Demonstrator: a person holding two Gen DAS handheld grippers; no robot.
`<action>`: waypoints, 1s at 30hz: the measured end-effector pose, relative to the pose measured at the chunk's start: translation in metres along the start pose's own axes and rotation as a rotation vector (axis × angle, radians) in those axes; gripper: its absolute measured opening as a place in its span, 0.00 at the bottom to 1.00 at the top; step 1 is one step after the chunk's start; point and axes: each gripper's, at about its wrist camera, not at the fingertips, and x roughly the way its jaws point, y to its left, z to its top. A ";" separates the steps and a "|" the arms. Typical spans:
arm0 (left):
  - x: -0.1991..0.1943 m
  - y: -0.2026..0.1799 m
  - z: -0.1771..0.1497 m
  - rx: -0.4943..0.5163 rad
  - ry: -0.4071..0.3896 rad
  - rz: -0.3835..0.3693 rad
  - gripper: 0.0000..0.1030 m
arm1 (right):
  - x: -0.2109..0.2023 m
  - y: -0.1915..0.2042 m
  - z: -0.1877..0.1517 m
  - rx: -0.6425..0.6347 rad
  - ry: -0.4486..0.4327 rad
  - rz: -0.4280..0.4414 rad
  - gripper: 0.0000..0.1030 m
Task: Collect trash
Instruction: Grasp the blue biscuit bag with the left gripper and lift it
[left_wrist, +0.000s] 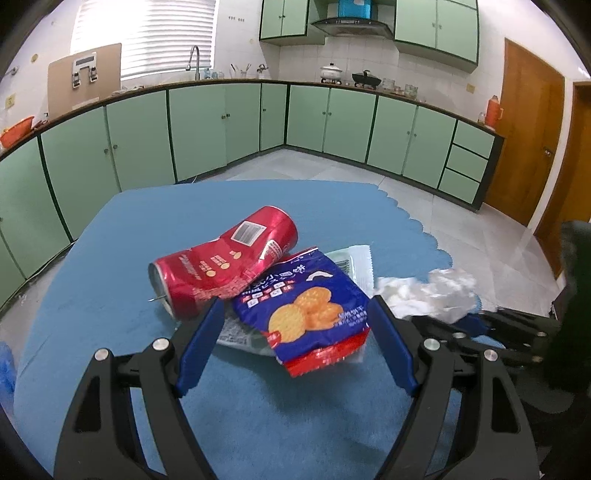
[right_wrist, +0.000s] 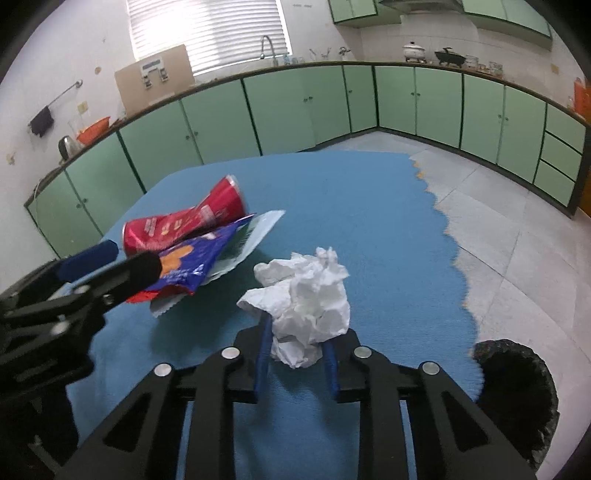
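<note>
**Right gripper clamps tissue wad; left gripper spread at the wrapper pile**

Surface (left_wrist: 110, 258): covered in blue cloth with a scalloped edge on the right side. Kitchen floor and green cabinets beyond.

Left gripper (left_wrist: 295, 306): fingers spread wide, nothing held. The blue fingers sit either side of the blue biscuit wrapper (left_wrist: 306, 306). Left finger tip is just beside the crushed red can (left_wrist: 225, 262); whether it touches the can, cannot tell. In the right wrist view this gripper (right_wrist: 122, 258) comes in from the left edge, blurred, its upper finger lying across the wrapper (right_wrist: 192, 262).

Pile: the can lies on its side, dented at the middle, open end toward the camera's left. The biscuit wrapper overlaps the can's lower edge and rests on a pale clear-and-white wrapper (left_wrist: 351, 262), which shows at the far right and under the near edge.

Right gripper (right_wrist: 295, 332): closed onto the crumpled white tissue (right_wrist: 306, 306), both blue fingers pressed into the lower part of the wad. The bulk of the tissue bulges above the fingertips. Whether it is lifted clear of the cloth, cannot tell. From the left wrist view the tissue (left_wrist: 424, 291) is at the right of the pile, apart from it.

Black-lined bin (right_wrist: 517, 398): off the surface's right edge, low, near the right gripper.
</note>
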 end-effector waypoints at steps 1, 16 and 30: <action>0.002 -0.001 0.001 -0.006 0.007 -0.006 0.75 | 0.000 -0.002 0.001 0.000 -0.003 -0.006 0.24; 0.034 -0.029 0.001 0.028 0.082 0.056 0.76 | -0.006 -0.023 0.001 0.058 -0.023 -0.021 0.24; 0.019 -0.006 0.005 -0.046 0.036 0.063 0.67 | -0.004 -0.024 -0.001 0.065 -0.021 -0.020 0.24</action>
